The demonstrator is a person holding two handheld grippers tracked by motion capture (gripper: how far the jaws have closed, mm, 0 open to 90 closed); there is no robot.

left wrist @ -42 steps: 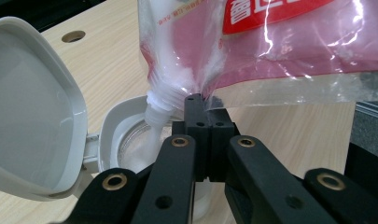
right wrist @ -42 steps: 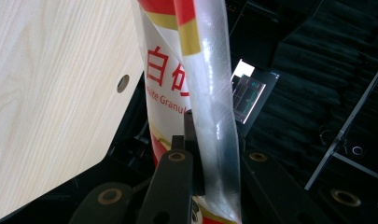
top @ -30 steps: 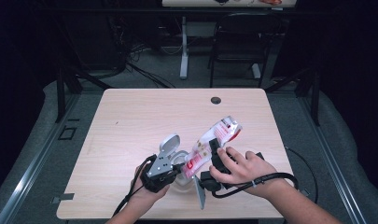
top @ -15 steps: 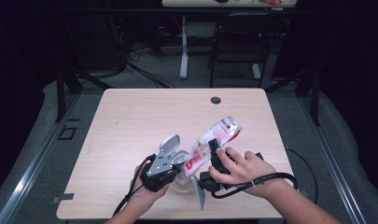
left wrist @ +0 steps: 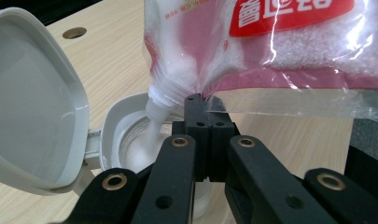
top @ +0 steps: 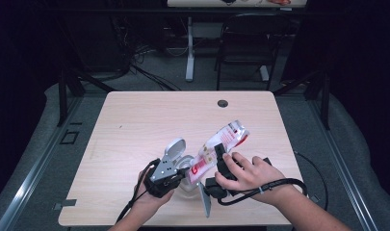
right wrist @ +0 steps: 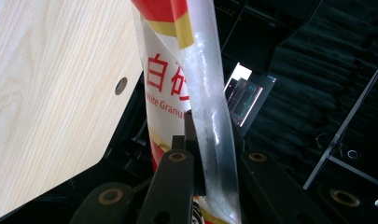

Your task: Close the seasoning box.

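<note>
A red-and-white bag of granulated sugar [top: 220, 142] hangs tilted over the table, spout down. My right gripper [top: 219, 155] is shut on the bag's clear sealed edge [right wrist: 210, 130]. White sugar [left wrist: 151, 133] runs from the spout into a clear container [top: 187, 185] whose white flip lid [top: 175, 148] stands open. In the left gripper view the bag [left wrist: 270, 46] is just above the container's white rim [left wrist: 115, 114] and the lid [left wrist: 32, 107]. My left gripper [top: 181, 169] sits at the container's near side, jaws pressed together at its rim [left wrist: 198, 100]; the rim there is hidden behind them.
The wooden table [top: 149, 120] has a round cable hole [top: 223, 103] near its far edge. Beyond the table stand a black chair [top: 245, 43] and a desk leg on grey floor. Cables trail from both grippers toward the table's front edge.
</note>
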